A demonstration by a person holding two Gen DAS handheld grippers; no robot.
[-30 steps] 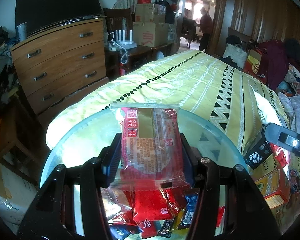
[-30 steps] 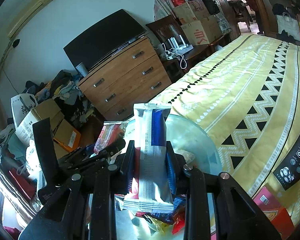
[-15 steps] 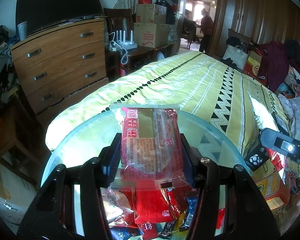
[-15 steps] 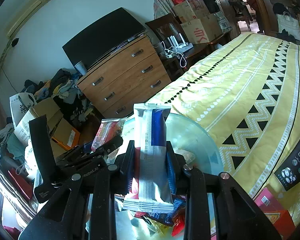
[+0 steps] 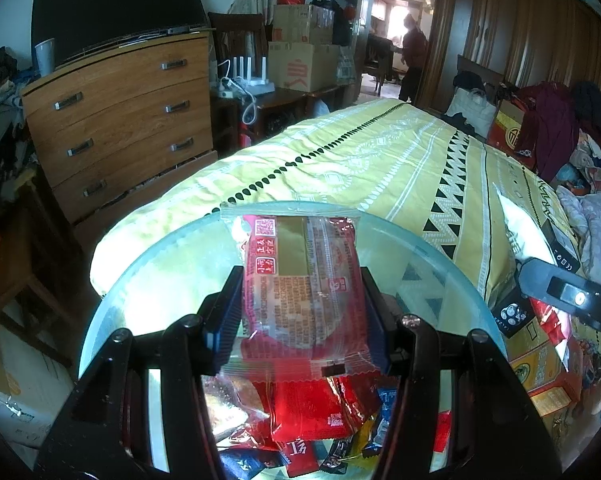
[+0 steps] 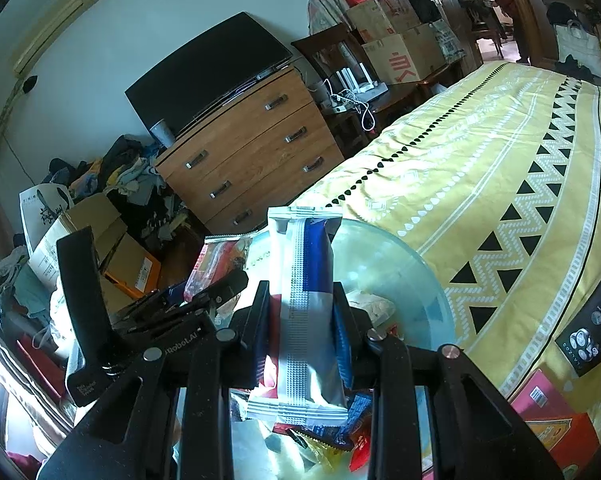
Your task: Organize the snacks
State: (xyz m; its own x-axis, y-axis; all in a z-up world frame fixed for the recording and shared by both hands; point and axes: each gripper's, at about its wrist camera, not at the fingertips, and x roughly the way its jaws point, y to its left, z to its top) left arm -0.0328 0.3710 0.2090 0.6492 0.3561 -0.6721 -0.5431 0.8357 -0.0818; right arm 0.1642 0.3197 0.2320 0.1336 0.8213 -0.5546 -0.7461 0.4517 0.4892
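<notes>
Clutter rings the round glass counter (image 5: 148, 256): a bed with a yellow patterned cover (image 5: 380, 160) butts against its far edge, a wooden chest of drawers (image 5: 120, 120) stands beyond with a dark television (image 5: 112, 12) and a grey cup (image 5: 44, 56) on top, and cardboard boxes (image 5: 300, 64) are stacked near a doorway where a person (image 5: 414, 60) stands. Red and yellow cartons (image 5: 544, 368) lie to the right of the counter beside a black remote-like panel (image 5: 510, 316).

A heap of snack packets (image 5: 312, 412), mostly red with some blue and yellow, covers the near part of the counter, directly under both grippers.

The left gripper (image 5: 300, 308) is clamped at a medium width on a red-and-clear cracker packet (image 5: 300, 284) with a gold band and printed text, held flat above the heap.

The right gripper (image 6: 300, 320) is pinched narrow on a slim white, blue and red wafer packet (image 6: 304, 300) with a dotted back seam, standing upright over the heap. From the right wrist view the left gripper appears just to the left, well clear of it.
</notes>
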